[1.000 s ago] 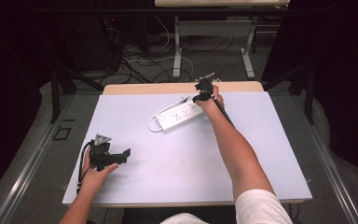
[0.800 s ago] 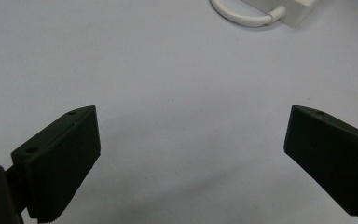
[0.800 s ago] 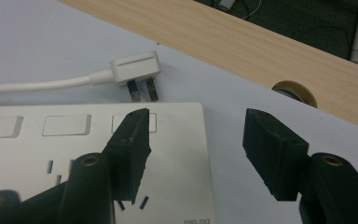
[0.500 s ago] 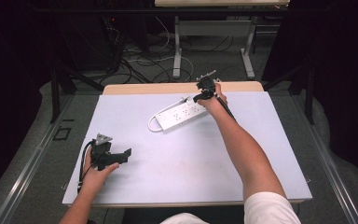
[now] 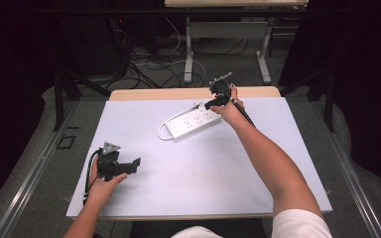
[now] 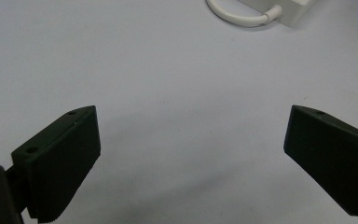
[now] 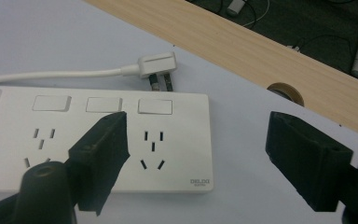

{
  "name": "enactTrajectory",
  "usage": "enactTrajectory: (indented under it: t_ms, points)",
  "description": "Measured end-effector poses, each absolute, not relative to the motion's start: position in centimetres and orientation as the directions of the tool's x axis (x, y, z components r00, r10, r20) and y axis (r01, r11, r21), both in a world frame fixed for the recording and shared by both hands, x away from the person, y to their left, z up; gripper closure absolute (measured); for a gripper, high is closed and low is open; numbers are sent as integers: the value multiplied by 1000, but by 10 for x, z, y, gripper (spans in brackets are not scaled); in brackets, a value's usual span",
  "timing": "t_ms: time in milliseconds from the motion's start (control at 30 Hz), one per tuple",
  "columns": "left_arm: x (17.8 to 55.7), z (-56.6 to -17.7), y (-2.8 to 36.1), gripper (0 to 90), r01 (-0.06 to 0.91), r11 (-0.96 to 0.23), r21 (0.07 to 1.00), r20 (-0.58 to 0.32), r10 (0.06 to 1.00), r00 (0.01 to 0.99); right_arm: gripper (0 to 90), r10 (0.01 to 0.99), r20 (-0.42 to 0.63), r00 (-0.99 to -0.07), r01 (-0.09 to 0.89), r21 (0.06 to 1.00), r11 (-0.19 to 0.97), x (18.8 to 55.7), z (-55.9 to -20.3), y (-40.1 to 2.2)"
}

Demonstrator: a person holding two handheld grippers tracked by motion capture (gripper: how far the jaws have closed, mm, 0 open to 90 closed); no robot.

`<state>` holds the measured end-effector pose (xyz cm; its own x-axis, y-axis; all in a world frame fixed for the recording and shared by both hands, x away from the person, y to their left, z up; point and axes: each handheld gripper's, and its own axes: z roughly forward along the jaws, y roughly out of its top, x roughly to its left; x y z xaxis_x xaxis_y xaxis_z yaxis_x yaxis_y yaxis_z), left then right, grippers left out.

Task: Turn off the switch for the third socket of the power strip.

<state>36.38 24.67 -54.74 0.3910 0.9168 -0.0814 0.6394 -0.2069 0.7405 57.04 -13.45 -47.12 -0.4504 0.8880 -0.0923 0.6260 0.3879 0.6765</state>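
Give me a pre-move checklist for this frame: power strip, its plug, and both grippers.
1. Right gripper free of the power strip: ok; its fingers have just been opening, nothing pinched between them.
2. Power strip flat on the white mat: ok.
3. Plug lying loose on the mat by the strip's far end, in no socket: ok.
4. Left gripper open, nothing between its fingers: ok.
5. Strip's switch positions: cannot tell.

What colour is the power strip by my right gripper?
White, with a white cable and plug; the power strip shows best in the right gripper view.
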Motion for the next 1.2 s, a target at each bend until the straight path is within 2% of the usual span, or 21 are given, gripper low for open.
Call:
enactTrajectory:
  t_ms: [367, 700, 1200]
  points:
    - [364, -548, 245, 35, 634, -207, 745, -78, 917, 391, 140, 871, -85, -483, 636, 650, 416, 553, -461, -139]
    - [363, -548, 244, 35, 633, -209, 745, -75, 917, 391, 22, 855, -101, -509, 639, 621, 454, 537, -455, -145]
    - [363, -548, 242, 35, 641, -203, 740, -85, 917, 389, 0, 826, -121, -551, 605, 623, 495, 503, -448, -157]
